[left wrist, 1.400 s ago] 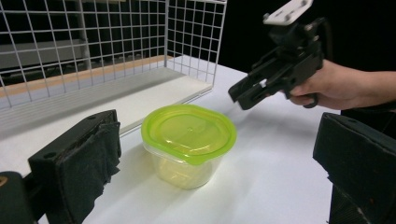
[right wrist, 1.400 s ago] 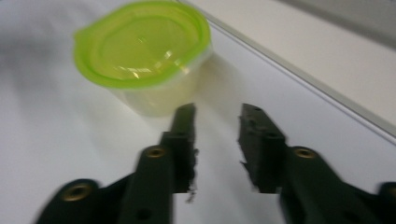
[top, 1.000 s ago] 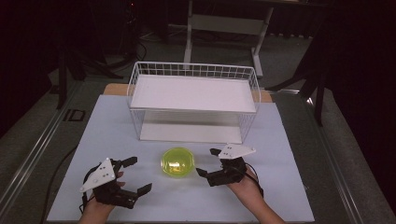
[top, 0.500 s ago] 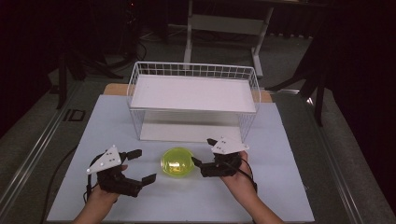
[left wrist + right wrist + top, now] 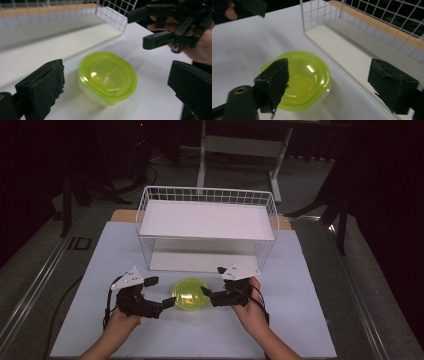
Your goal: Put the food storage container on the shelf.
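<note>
So the little tub with the lime green lid [image 5: 189, 294] is sitting flat on the white surface [image 5: 310, 320], just in front of the wire basket [image 5: 207, 227] and right between the two grippers. The left gripper [image 5: 159, 292] is on its left and the right gripper [image 5: 212, 282] on its right, both with jaws spread wide and pointing in at it. Neither one has hold of it, though the left one's near jaw looks just about at the rim from above.
</note>
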{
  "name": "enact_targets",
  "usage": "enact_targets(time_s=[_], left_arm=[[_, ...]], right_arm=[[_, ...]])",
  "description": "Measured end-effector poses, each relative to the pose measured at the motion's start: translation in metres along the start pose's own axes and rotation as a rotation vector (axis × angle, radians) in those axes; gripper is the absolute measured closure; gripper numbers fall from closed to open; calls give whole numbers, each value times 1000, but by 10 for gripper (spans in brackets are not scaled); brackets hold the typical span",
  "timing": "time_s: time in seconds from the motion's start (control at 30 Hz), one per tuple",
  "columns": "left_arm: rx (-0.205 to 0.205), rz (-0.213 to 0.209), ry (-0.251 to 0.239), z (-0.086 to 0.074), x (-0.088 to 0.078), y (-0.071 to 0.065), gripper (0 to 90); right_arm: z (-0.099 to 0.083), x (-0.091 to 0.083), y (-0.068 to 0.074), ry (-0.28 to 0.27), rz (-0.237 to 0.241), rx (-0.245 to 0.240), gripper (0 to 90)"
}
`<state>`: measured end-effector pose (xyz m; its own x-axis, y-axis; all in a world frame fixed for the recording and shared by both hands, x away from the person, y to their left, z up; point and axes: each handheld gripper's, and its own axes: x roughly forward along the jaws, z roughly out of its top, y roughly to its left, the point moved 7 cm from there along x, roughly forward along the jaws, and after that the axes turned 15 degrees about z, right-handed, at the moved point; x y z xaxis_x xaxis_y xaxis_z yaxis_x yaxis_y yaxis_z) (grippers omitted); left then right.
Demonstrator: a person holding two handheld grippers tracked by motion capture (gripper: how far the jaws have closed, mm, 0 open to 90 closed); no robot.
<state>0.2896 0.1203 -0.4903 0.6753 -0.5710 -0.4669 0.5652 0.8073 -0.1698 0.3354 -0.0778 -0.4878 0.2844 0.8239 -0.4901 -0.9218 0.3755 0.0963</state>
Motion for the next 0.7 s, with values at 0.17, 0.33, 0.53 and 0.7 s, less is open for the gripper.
enact_targets(time_s=[0.17, 0.33, 0.53, 0.7], left_arm=[[-10, 3, 21, -4, 8, 2, 18], [-33, 24, 55, -10, 16, 10, 19], [-84, 29, 118, -23, 24, 16, 75], [-128, 46, 179, -32, 36, 19, 188]], right_arm=[[-6, 7, -2, 5, 8, 65, 110], [-14, 14, -7, 7, 23, 123, 111], [-28, 22, -8, 50, 55, 193, 178], [-34, 29, -8, 76, 73, 213, 256]])
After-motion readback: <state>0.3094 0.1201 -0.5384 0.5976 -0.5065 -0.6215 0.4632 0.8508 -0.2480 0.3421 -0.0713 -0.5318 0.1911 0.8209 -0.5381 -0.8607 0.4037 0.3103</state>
